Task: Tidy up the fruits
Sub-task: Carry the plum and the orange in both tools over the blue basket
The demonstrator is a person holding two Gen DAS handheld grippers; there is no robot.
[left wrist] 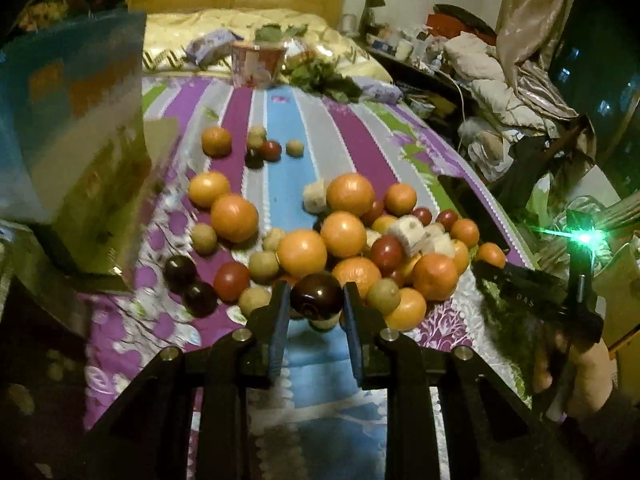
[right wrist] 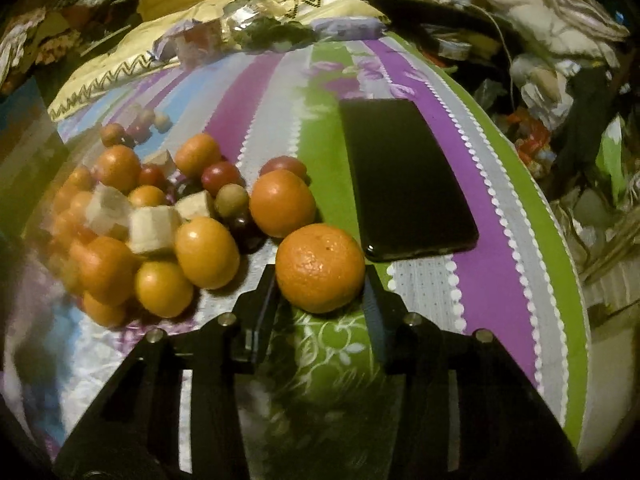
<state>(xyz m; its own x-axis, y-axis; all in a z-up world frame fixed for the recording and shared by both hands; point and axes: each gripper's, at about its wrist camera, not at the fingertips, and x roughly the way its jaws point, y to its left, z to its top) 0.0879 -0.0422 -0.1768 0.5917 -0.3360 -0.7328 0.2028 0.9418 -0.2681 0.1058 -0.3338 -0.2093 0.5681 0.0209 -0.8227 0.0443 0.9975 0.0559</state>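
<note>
A pile of fruit lies on the striped bedsheet (left wrist: pixel 280 152): oranges (left wrist: pixel 343 234), dark red plums (left wrist: pixel 232 280), small tan fruits (left wrist: pixel 263 267) and pale banana chunks (left wrist: pixel 408 232). My left gripper (left wrist: pixel 316 300) is shut on a dark red plum (left wrist: pixel 316 295) at the pile's near edge. My right gripper (right wrist: pixel 320 280) is shut on an orange (right wrist: pixel 320 268) at the pile's right side, beside a black phone (right wrist: pixel 404 176). The right gripper also shows in the left wrist view (left wrist: pixel 532 292), held by a hand. The pile shows in the right wrist view (right wrist: pixel 160 220).
A blue-green cardboard box (left wrist: pixel 72 136) stands on the left of the bed. A small group of fruits (left wrist: pixel 256 144) lies further back. A red cup (left wrist: pixel 256 64), leafy greens (left wrist: pixel 324 76) and packets sit near the pillows. Cluttered furniture lines the right.
</note>
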